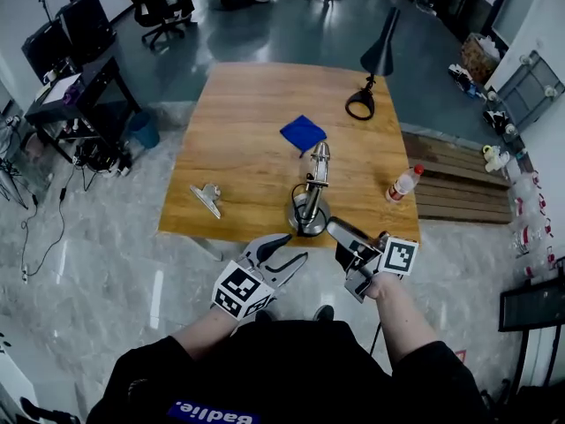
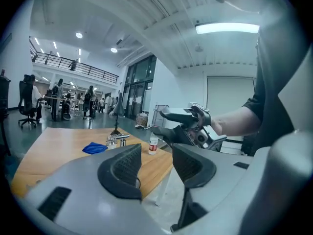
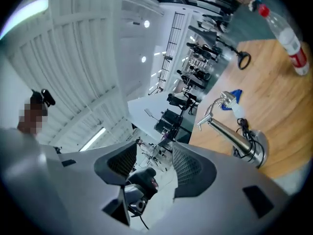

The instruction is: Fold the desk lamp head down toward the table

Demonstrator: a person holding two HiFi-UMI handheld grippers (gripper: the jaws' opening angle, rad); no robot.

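Head view: bottle, cloth (blue) near lamp.

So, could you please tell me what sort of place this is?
Probably a large open-plan office or lab hall: a wooden table stands on a polished floor, office chairs and a desk with monitors sit nearby, and a railed mezzanine overlooks people at workstations.

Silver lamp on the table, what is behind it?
Just behind the silver lamp lies a blue cloth, flat on the table. Farther back stands a black lamp. The wood under the silver lamp's base is covered.
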